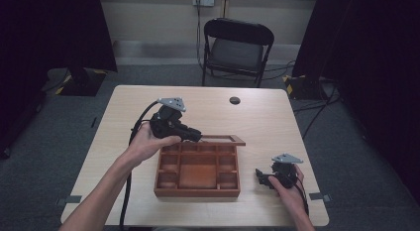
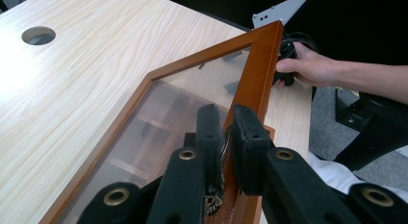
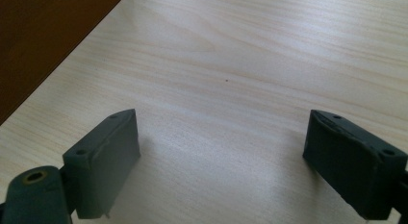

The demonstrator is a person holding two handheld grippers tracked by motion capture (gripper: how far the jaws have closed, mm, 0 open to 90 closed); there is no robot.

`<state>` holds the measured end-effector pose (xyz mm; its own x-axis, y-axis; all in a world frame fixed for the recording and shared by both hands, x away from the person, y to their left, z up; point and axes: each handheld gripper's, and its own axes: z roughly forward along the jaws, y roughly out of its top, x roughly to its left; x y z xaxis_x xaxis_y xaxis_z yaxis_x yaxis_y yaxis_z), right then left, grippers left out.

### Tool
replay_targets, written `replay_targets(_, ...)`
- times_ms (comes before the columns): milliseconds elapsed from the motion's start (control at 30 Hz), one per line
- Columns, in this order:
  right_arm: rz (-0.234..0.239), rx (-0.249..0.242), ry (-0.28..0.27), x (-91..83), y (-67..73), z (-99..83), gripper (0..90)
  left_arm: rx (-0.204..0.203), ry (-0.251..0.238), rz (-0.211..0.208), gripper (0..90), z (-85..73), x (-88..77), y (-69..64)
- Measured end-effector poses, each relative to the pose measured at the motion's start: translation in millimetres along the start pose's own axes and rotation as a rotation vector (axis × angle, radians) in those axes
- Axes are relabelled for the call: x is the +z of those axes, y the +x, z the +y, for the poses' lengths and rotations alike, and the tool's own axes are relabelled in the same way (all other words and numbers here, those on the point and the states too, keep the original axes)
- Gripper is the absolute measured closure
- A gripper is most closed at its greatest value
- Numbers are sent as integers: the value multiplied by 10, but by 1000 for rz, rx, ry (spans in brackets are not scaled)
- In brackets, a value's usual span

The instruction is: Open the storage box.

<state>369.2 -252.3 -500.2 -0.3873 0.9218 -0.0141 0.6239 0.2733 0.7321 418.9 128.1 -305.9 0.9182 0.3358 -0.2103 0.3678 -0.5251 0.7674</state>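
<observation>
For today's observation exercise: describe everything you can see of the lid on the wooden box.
The lid is a reddish-brown wooden frame around a clear pane that shows the compartments beneath. It stands raised open above the wooden box, seemingly joined at the far edge. The left gripper is shut on its front rail, something small and metallic showing between the jaws.

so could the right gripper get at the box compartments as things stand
Probably yes. The left gripper holds the glass lid raised, so the wooden box lies open from above, and the right gripper rests open on the table beside it, with nothing between.
</observation>
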Motion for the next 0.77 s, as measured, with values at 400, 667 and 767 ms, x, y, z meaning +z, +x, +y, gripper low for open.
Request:
replay_targets(400,0,0,0,0,0,0,111,5,4,7,822,3,1,-12)
replay_targets(667,0,0,0,0,0,0,111,6,2,0,822,2,3,-5)
replay_targets(767,0,0,0,0,0,0,111,7,1,-1,822,1,3,-3)
